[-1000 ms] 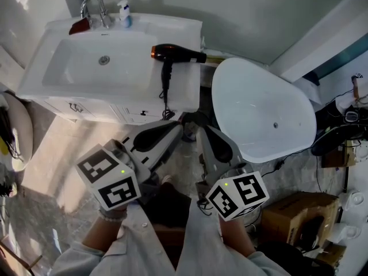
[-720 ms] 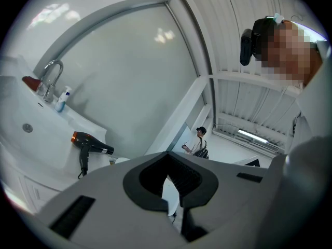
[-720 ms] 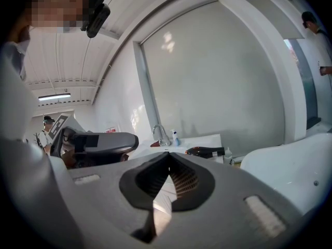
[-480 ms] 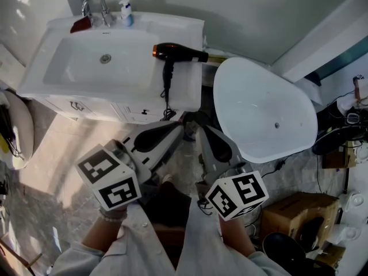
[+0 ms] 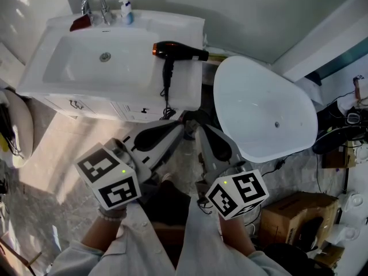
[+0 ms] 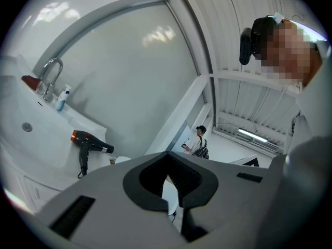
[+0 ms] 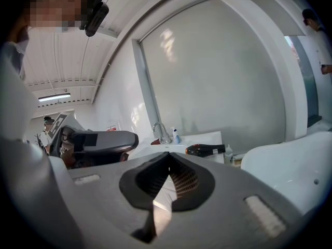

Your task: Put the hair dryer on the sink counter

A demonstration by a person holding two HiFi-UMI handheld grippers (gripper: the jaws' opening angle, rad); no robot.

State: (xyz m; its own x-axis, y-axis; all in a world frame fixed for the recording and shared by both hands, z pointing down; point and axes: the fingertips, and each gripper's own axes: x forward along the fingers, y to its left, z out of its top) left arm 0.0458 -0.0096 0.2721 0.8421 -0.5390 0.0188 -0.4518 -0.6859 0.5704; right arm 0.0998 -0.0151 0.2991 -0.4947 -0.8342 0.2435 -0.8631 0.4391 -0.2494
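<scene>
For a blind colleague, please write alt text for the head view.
A black hair dryer lies on the right side of a white sink counter, its handle toward the front edge. Below, a person holds the left gripper and right gripper, both shut and empty; a white tub stands at right.

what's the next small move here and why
Probably just stop and hold both grippers back: the hair dryer already lies on the sink counter, right of the basin, and the left gripper and right gripper are shut, empty and clear of it.
</scene>
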